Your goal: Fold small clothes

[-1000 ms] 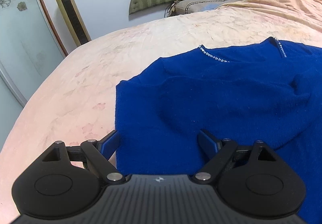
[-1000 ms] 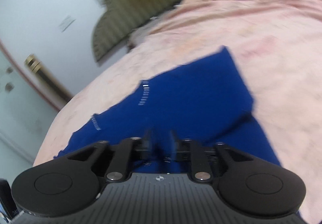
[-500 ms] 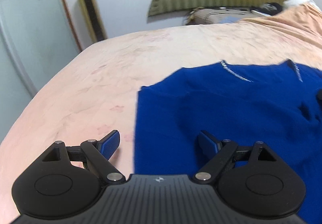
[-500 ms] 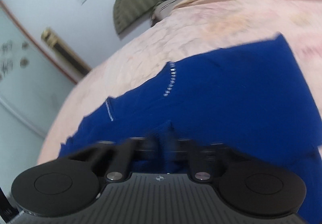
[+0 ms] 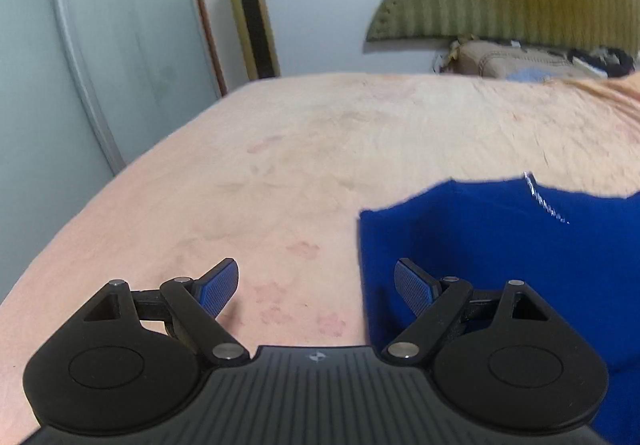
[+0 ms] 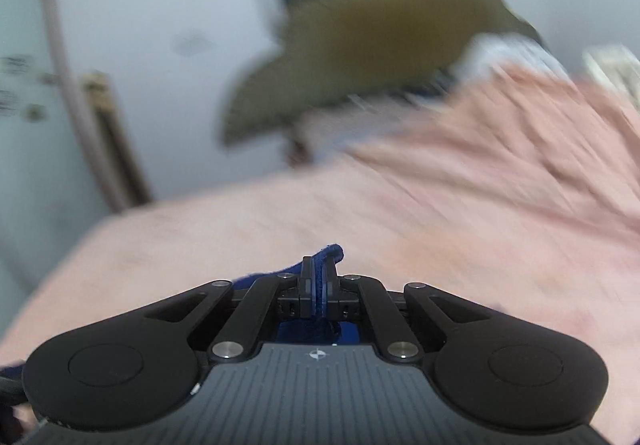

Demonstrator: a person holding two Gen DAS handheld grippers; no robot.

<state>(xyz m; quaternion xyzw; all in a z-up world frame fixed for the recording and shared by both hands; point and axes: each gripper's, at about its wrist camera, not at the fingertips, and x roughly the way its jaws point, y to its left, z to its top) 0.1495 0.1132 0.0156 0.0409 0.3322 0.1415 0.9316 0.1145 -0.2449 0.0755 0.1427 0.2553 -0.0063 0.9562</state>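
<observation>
The top point(image 5: 500, 253) is lying on the bed point(image 5: 320, 149), right of the left gripper point(image 5: 316, 287); a fold is sitting between the right gripper point(image 6: 319, 287) fingers.

The right wrist view is smeared by motion: the olive headboard point(image 6: 384, 45) and the bed point(image 6: 440, 213) beneath it lack detail. The right tongs point(image 6: 319, 285) hide most of the blue sweater point(image 6: 330, 253). The left view's right edge crops it.

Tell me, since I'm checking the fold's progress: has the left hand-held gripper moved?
Yes. The left hand-held gripper has moved left, off the blue top; the fan now appears nearer centre.
</observation>
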